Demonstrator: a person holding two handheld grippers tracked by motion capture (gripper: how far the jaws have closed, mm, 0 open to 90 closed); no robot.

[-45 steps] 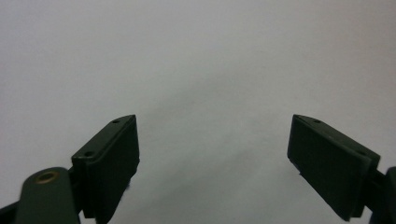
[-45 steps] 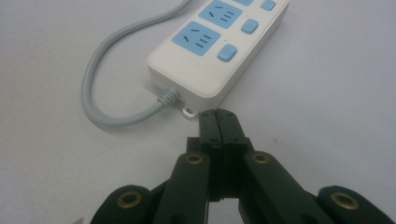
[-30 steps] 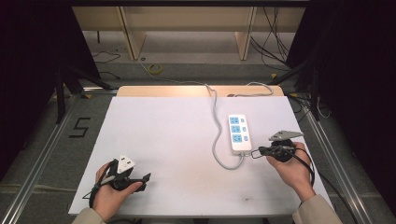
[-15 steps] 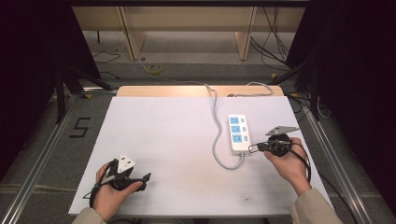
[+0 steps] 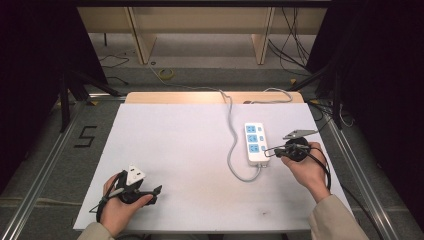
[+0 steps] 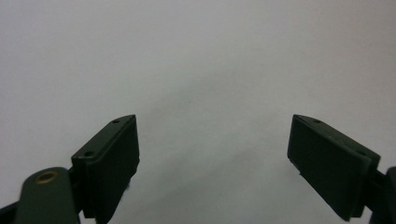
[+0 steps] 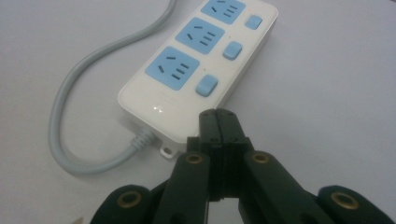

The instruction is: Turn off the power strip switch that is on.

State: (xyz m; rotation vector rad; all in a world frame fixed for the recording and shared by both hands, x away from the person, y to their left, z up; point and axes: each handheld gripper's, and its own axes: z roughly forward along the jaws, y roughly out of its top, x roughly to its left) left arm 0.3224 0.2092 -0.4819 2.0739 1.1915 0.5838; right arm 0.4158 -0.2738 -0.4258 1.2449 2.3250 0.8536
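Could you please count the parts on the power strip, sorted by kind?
Blue sockets: 3
Blue switches: 3
Grey cable: 1
Total: 7 on the one power strip.

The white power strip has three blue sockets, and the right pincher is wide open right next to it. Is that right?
Not quite. The right gripper is shut, its two jaws pressed together with nothing between them, as the right gripper view shows. The rest holds: the white power strip has three blue sockets, and the gripper is close beside its near end.

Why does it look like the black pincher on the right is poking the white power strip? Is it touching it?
Cannot tell. In the right gripper view the shut right hand-held gripper overlaps the power strip's near edge, so no gap or contact shows plainly.
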